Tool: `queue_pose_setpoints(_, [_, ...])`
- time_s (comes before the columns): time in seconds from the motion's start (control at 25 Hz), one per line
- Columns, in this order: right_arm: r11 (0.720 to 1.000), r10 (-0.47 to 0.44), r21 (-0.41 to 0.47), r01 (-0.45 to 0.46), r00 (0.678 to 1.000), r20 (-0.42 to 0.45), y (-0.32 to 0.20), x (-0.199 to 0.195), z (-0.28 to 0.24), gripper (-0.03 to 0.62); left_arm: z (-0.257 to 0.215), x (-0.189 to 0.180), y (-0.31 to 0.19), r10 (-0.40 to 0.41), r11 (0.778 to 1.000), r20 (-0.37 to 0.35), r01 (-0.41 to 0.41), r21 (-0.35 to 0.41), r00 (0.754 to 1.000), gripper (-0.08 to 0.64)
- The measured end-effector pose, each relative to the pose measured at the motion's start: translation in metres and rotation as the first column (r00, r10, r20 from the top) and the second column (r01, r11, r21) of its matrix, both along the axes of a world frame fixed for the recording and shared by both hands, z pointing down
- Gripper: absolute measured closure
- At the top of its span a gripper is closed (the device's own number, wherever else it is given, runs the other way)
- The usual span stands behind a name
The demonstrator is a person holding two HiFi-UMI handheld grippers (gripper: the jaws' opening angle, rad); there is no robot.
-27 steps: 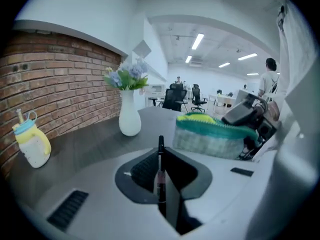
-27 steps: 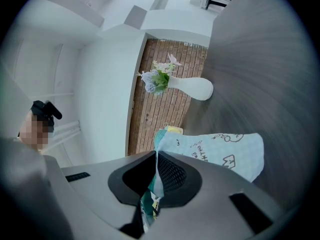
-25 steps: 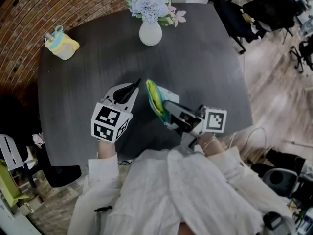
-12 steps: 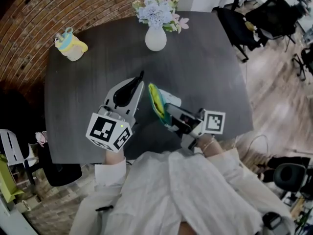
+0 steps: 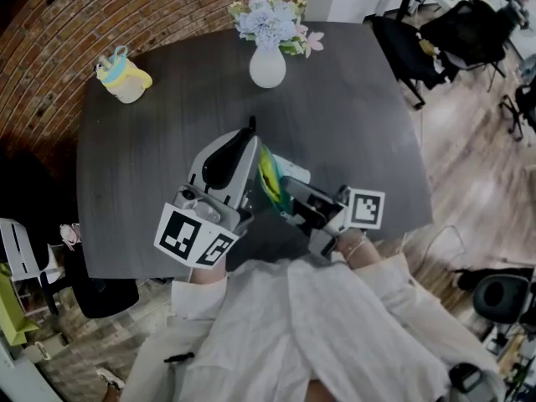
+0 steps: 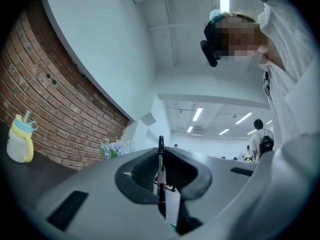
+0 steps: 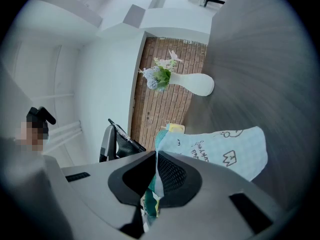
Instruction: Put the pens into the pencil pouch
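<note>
Just inside the table point(image 5: 352, 99) edge, right hand-held gripper point(image 7: 154, 156) pinches pencil pouch point(image 7: 222, 151).

One pen point(image 6: 160, 176), one pencil pouch point(image 7: 227, 151), two grippers point(image 6: 160, 151) point(image 7: 154, 156), one white flower vase point(image 5: 267, 67) far, one yellow cup point(image 5: 124, 79) far left, one table point(image 5: 360, 115).

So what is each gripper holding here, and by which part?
Left gripper: thin black pen, pinched mid-shaft, one end poking out. Right gripper: light blue fabric pencil pouch, gripped by its edge.
</note>
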State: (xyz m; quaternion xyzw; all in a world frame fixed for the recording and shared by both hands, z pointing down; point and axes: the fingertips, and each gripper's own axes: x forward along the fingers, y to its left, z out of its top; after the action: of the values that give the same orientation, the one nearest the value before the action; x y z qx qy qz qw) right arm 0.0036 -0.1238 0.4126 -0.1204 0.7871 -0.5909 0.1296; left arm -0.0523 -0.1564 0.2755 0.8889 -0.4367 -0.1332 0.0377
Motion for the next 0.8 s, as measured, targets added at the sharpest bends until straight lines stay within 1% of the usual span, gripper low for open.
queue_pose_setpoints(0.2, [1.000,-0.003,0.000,0.003,1.000,0.008,0.001,-0.001,0.000,0.575,-0.002,0.009,0.008,0.026,0.999,-0.101,-0.024,0.022,0.995,0.520])
queue_pose_setpoints(0.28, [1.000,-0.005,-0.003,0.005,1.000,0.012,0.001,-0.001,-0.001,0.575,-0.001,0.014,0.010,0.035,0.999,-0.126,-0.032,0.024,0.991,0.520])
queue_pose_setpoints(0.48, [1.000,-0.008,-0.004,0.008,1.000,0.005,-0.001,-0.001,-0.001,0.575,0.008,0.024,0.015,0.058,0.998,-0.131,-0.057,0.014,0.990,0.520])
queue_pose_setpoints(0.64, [1.000,-0.001,-0.005,0.001,1.000,0.003,-0.002,0.000,-0.001,0.575,0.028,0.026,0.018,0.062,0.998,-0.154,-0.066,-0.020,0.986,0.520])
queue_pose_setpoints(0.8, [1.000,0.000,-0.008,0.000,1.000,0.005,-0.005,0.003,-0.001,0.575,0.039,0.030,0.018,0.068,0.997,-0.169,-0.074,-0.029,0.983,0.520])
